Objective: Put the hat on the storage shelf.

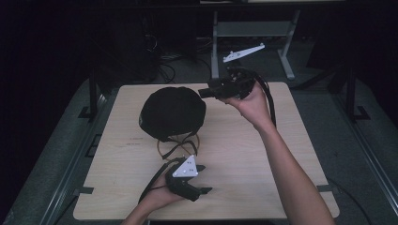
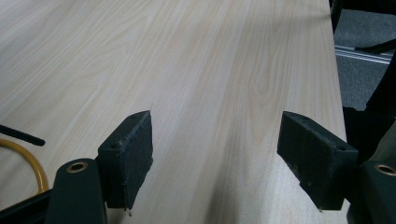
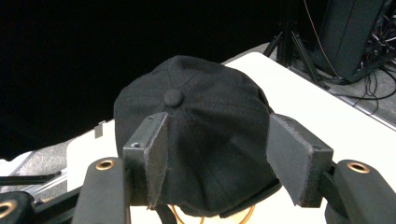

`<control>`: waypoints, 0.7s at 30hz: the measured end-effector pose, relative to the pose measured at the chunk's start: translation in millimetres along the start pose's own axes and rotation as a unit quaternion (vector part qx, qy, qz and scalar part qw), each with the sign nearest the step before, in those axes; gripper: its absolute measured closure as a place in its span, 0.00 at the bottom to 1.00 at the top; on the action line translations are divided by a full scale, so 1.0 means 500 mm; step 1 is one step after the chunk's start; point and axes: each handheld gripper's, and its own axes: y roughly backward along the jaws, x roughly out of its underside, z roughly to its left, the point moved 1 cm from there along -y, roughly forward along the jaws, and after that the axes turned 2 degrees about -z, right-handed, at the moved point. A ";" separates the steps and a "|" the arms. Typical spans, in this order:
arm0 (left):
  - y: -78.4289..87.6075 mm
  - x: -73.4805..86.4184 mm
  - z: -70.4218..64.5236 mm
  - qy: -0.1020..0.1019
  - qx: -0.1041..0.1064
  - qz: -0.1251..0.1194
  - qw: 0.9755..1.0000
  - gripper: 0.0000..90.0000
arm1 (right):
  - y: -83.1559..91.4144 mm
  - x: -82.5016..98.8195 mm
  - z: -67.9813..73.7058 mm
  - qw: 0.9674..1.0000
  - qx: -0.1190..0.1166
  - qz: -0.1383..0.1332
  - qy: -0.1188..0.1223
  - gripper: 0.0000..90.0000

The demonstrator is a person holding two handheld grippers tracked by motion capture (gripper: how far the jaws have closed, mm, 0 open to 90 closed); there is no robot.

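Black cap (image 1: 172, 111) perched on a wire stand (image 1: 177, 145) at the far left-middle of the table (image 1: 244, 154), just left of the right gripper (image 1: 202, 93), framed between its spread jaws in the right gripper view but apart from both pads (image 3: 156, 149). Left gripper (image 1: 206, 179) low at the near edge, jaws wide apart over bare wood, cap well beyond it on the far side.

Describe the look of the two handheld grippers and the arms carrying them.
Both grippers are black. The left gripper carries a grey three-cornered plate with small dark holes on top, and black cable trails beside the hand. The right gripper has a pale plate sticking up and a thick black cable looping down past the wrist. Each has two blocky black jaws with flat pads and brass-ringed holes at the base. The forearms are bare, with no sleeves in view.
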 end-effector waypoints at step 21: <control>-0.003 0.002 0.000 -0.001 0.001 0.001 1.000 0.28 | 0.070 0.088 -0.034 0.999 0.008 -0.003 -0.031 0.41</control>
